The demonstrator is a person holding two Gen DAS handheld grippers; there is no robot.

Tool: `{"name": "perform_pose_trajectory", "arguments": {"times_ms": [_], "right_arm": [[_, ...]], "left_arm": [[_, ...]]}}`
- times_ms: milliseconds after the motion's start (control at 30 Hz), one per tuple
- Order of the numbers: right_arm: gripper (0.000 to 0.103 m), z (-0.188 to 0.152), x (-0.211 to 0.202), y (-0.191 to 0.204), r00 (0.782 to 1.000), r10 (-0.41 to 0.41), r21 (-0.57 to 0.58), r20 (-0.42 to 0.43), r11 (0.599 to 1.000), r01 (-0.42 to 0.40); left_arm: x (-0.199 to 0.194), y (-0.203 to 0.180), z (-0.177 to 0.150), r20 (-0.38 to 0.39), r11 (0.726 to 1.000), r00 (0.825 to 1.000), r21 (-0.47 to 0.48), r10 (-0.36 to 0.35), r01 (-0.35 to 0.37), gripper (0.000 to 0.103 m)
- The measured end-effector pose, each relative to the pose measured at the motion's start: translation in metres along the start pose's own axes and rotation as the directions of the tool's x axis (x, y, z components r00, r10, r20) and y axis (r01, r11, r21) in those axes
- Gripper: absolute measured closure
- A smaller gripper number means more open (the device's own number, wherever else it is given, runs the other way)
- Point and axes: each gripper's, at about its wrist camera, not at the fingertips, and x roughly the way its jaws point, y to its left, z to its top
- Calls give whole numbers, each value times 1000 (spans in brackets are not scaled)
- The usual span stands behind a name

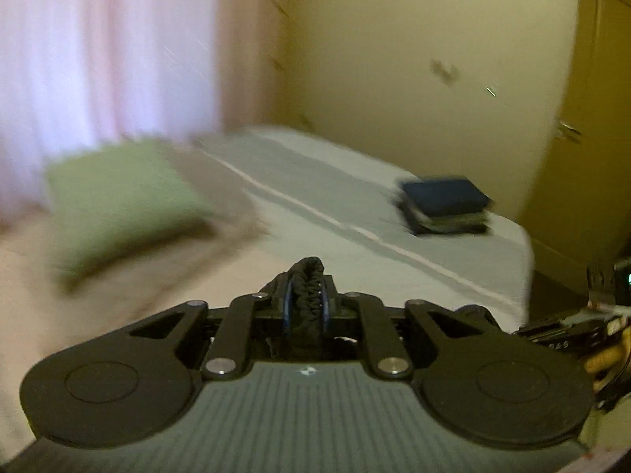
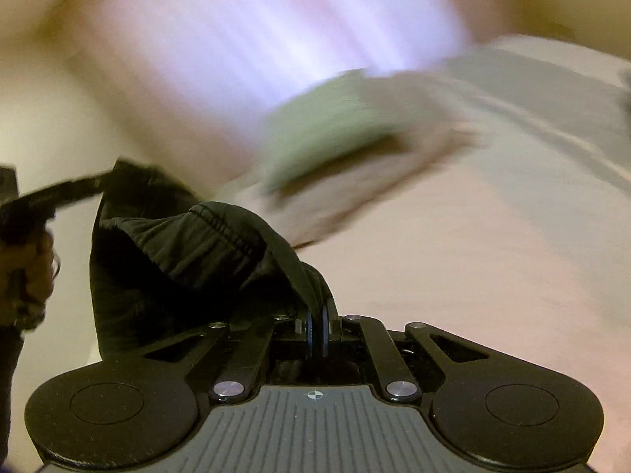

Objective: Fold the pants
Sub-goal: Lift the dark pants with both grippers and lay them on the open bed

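Pinching the black pants [image 2: 173,244] by the gathered waistband, left gripper [image 1: 307,299] and right gripper [image 2: 315,315] are both clamped; soft, limp, light cloth.

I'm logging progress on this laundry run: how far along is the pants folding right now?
Done: a stack of folded clothes already sits on the bed. In hand: the black pants are lifted above the bed, the left tongs shut on the gathered elastic waistband and the right tongs pinching another edge. Left: no fold is visible on this pair yet; it has to be laid out, folded and probably stacked.
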Motion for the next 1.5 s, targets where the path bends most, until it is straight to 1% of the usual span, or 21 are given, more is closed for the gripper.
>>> {"name": "perform_pose_trajectory", "arguments": {"times_ms": [33,100,133,167,233,400,500,567,633,767,867,900,1000,1100,1167,1267,1333,1400,1433,1467,1500], "right_arm": [[98,3,-8,-40,995,-103,46,3,994,102],[85,-1,-22,-96,962,-273,83,0,959,272],[74,-5,-32,-123,940,-341,86,3,937,340],[56,-9,-41,-138,923,-384,90,6,920,382],[37,-22,-64,-163,899,-437,110,21,895,432],[34,-66,-87,-160,874,-485,114,-23,867,484],[32,-86,-82,-149,862,-505,112,-53,855,507],[29,-93,-68,-139,843,-533,104,-71,837,537],[26,-99,-58,-138,826,-558,112,-74,819,563],[25,-113,-45,-160,798,-594,158,-105,782,603],[25,-118,-35,-177,786,-609,153,-106,771,618],[25,-117,-30,-181,786,-610,136,-102,774,618],[25,-111,-13,-196,804,-585,50,-108,804,592],[25,-98,4,-211,851,-514,-36,-107,858,513],[26,-88,21,-225,886,-443,-95,-136,896,433],[28,-73,50,-242,912,-373,-178,-169,922,344],[29,-64,71,-254,923,-336,-211,-188,931,297],[32,-60,91,-266,922,-322,-234,-216,934,272],[40,-58,102,-273,924,-303,-228,-234,941,251],[51,-58,109,-279,926,-282,-216,-251,949,230],[53,-58,116,-284,925,-241,-240,-295,955,173]], "left_arm": [[47,-9,8,-32,998,998,-38,-51,50,86],[104,-23,15,-81,997,995,-59,-61,56,86],[123,-31,13,-92,998,994,-46,-55,50,86],[137,-35,9,-106,998,993,-42,-55,50,86],[154,-36,0,-121,998,991,-32,-54,50,86],[167,-17,-58,-213,1000,977,-21,-16,12,76],[175,3,-85,-251,1000,968,-2,10,-11,71],[183,11,-97,-268,1000,963,18,14,-10,66],[189,13,-105,-263,999,965,53,6,8,52],[214,6,-113,-266,992,963,100,-43,72,47],[245,-6,-117,-276,978,958,160,-83,131,43],[258,-9,-117,-286,973,954,178,-91,146,41],[296,-20,-118,-321,956,940,220,-114,191,35],[337,-35,-118,-352,931,928,282,-123,230,31],[362,-43,-118,-375,918,917,301,-133,257,28],[400,-58,-121,-401,900,904,323,-149,292,27],[424,-64,-123,-421,890,895,338,-148,306,25],[449,-66,-126,-447,884,880,334,-158,328,24],[461,-65,-128,-455,881,875,332,-164,337,24],[472,-64,-129,-464,878,870,329,-170,347,24],[481,-62,-130,-472,879,865,324,-171,351,24]]}}
